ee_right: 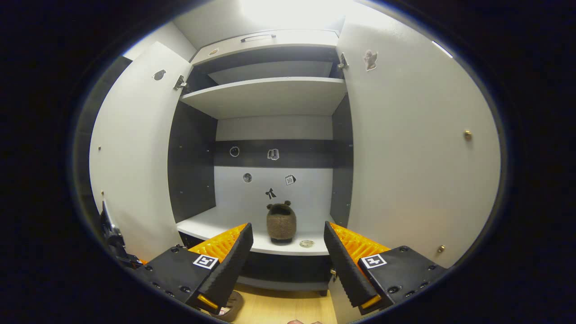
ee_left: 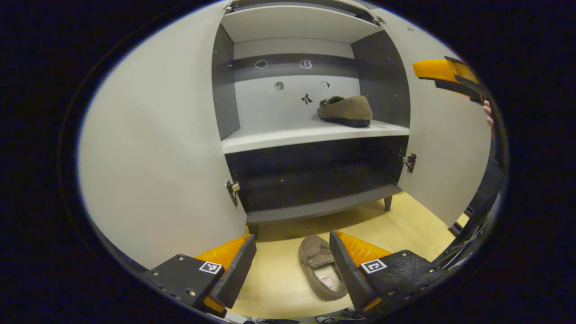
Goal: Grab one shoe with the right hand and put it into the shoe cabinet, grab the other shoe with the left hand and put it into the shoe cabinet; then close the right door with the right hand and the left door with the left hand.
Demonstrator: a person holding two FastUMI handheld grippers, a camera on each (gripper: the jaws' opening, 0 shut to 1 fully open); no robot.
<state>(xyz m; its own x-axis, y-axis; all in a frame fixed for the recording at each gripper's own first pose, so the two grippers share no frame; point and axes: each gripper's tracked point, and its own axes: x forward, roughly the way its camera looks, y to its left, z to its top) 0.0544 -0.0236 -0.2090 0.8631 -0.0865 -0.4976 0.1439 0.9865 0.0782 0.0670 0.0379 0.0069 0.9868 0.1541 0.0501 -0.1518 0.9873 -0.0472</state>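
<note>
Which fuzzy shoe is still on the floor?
The shoe lying between the left gripper's open fingers, in front of the cabinet. The other shoe already sits on the middle shelf.

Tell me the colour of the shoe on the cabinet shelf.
Brown and fuzzy, with a dark sole; the shoe shows best in the left gripper view.

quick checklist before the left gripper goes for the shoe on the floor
1. First shoe resting on the cabinet's middle shelf: ok.
2. Second shoe on the floor, between the left gripper fingers: ok.
3. Left gripper open and empty: ok.
4. Right gripper open, clear of the shelved shoe: ok.
5. Both doors, left door and right door, open: ok.
6. Left gripper low enough to close on the shoe: cannot tell.
</note>
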